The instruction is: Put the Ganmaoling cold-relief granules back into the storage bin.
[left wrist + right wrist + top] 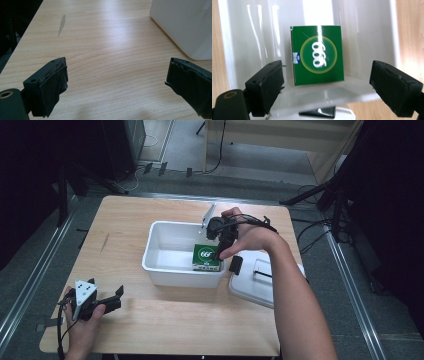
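Observation:
A green box [206, 257] with a yellow ring and white print lies at the right end of a white plastic bin [167, 245]. In the right gripper view the green box [318, 57] rests on the bin's floor [249, 37], beyond and between the two black jaws. My right gripper [226, 257] [325, 82] hangs over the bin's right edge, pointing down, open with nothing between its pads. Low at the table's front left corner, my left gripper [117, 299] [116, 82] is open over bare wood.
The bin's white lid [255, 280] with a black handle lies flat just right of the bin, under my right forearm. A corner of the bin [185, 25] stands ahead and right of my left gripper. The wooden table [175, 320] has room along its front and left.

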A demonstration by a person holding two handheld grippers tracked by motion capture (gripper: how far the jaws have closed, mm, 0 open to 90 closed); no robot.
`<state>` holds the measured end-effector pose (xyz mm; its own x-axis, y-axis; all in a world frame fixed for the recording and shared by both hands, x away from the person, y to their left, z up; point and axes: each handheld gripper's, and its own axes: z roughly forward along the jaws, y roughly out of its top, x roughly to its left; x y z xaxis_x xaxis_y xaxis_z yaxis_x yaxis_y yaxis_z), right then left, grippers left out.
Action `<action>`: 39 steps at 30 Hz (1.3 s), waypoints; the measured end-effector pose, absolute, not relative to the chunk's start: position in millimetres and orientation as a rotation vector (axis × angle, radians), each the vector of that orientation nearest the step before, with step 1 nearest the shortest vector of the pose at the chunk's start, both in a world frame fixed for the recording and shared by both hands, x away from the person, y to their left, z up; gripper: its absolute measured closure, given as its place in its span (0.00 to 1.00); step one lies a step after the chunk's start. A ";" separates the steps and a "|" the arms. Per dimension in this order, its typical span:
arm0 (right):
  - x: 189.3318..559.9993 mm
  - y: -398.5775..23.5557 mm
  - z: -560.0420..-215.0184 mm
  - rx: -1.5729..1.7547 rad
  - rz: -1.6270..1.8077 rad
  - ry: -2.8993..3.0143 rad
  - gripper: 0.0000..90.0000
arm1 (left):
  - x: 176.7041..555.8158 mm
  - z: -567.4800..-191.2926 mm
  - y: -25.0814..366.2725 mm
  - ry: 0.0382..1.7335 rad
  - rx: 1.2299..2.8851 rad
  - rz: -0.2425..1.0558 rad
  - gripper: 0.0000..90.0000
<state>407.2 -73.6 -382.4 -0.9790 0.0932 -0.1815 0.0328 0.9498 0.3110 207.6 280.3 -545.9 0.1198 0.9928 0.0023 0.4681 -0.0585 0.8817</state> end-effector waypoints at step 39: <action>384.5 -174.6 -383.2 0.257 0.381 2.880 0.17 | 206.4 -545.5 278.6 1.428 1.643 0.883 0.06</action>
<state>384.5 -174.6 -383.2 -0.9595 0.2012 -0.1974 0.1430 0.9510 0.2742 206.4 278.6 -545.5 0.1306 0.9913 0.0145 0.4560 -0.0731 0.8870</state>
